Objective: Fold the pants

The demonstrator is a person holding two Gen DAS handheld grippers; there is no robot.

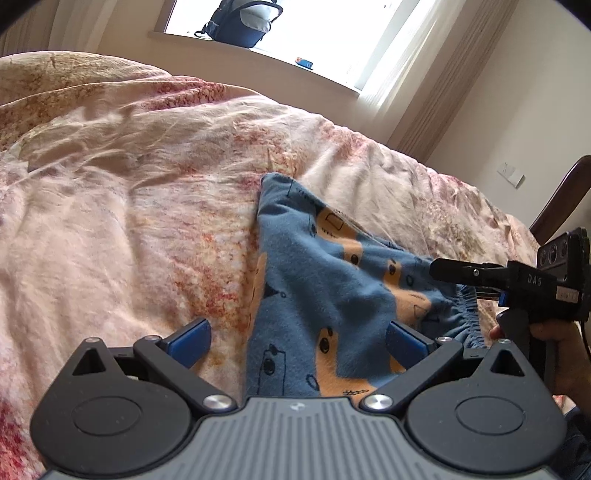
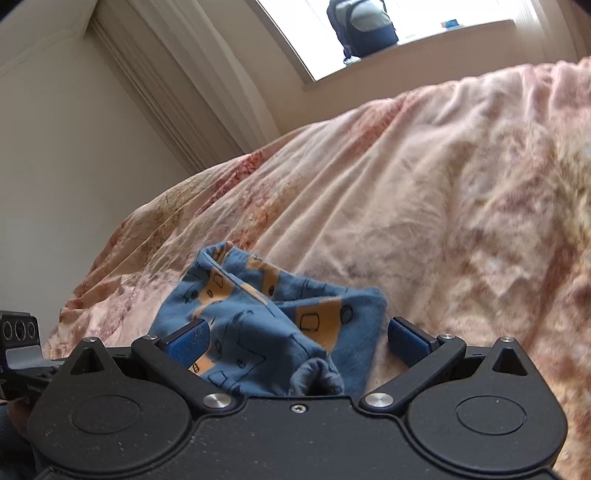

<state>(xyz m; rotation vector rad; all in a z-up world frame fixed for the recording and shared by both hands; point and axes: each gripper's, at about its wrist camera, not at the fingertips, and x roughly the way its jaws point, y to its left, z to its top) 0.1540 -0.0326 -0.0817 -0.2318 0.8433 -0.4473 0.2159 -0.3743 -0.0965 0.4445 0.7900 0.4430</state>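
Left gripper [image 1: 297,338]: jaws spread wide, blue pads apart, nothing between them gripped; it hangs just above the near part of the pants [image 1: 314,280]. Right gripper [image 2: 297,338]: jaws likewise spread wide in its own view, with bunched blue cloth lying between the pads but not pinched. In the left view the right gripper's black fingers [image 1: 461,275] reach in from the side, over the elastic waistband [image 1: 467,317]; a hand [image 1: 554,350] holds its grip.

Pants: blue with orange patches and drawn outlines, crumpled in a heap on the bed [image 1: 129,184], near its front edge. Bed cover pink, floral, wrinkled. Beyond: windowsill [image 1: 258,55] with dark backpack [image 1: 240,22]; pale curtains [image 2: 177,85] beside the window.
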